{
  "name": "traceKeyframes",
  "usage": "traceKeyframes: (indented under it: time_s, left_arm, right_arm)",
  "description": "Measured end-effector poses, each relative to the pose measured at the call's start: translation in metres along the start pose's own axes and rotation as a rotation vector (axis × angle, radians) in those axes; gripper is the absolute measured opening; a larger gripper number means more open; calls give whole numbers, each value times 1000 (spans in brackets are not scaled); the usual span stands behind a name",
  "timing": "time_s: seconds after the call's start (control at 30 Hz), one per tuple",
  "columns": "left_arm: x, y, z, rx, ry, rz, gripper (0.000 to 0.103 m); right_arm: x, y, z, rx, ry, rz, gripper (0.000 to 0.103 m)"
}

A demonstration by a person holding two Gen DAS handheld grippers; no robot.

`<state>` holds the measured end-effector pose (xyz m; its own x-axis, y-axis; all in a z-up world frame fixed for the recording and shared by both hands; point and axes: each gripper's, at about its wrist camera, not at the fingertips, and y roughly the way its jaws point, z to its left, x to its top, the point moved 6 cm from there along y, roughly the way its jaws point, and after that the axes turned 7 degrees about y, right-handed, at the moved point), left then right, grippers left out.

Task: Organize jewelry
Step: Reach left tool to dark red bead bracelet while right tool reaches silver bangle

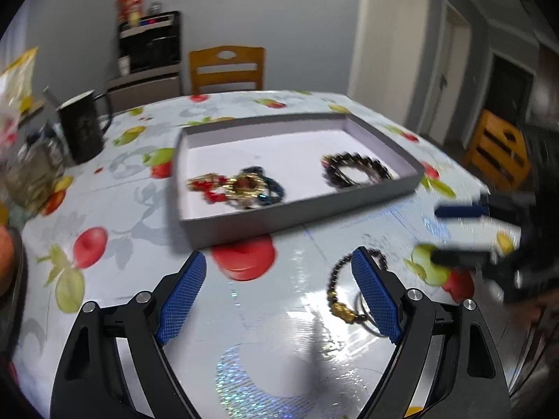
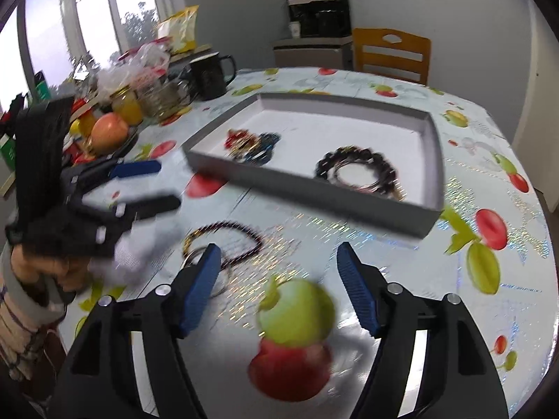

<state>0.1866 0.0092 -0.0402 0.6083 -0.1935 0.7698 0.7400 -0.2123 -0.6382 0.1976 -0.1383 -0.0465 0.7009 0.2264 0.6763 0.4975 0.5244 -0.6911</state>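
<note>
Left gripper [image 1: 277,267] hovers low over the tablecloth [image 1: 104,209], tongs wide apart, nothing between them; from the right wrist view it comes in from the left side, fingers pointing across the table, the person's hand [image 2: 52,269] wrapped around its handle. Right gripper [image 2: 277,256] also hangs above the cloth with tongs spread and nothing held; in the left wrist view it is blurred at the right edge. A dark beaded bracelet with a gold charm [image 1: 340,289] lies loose on the cloth, just beside the left gripper's right finger, part of it hidden behind that finger; a thin ring lies with it. Beyond both grippers sits a shallow grey tray [image 1: 244,218]. Inside it: a dark chunky-bead bracelet [image 1: 356,171] toward one end, and a tangled pile of red, gold and blue pieces [image 1: 237,188] toward the other. A black mug [image 1: 82,125] stands apart from the tray, near jars and fruit [image 2: 108,129] at the table edge. A wooden chair [image 1: 227,68] stands behind the table.
</note>
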Motion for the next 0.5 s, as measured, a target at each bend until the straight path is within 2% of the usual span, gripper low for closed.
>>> traceKeyframes:
  time_s: [0.17,0.5]
  left_arm:
    - [-1,-6,13,10,-66,-23,85]
    - [-2,-7,13,17,-61,-24,85]
  right_arm:
    - [-15,11,22,20,-43,58,71]
    - [-30,26,51,-2,-107,110,72]
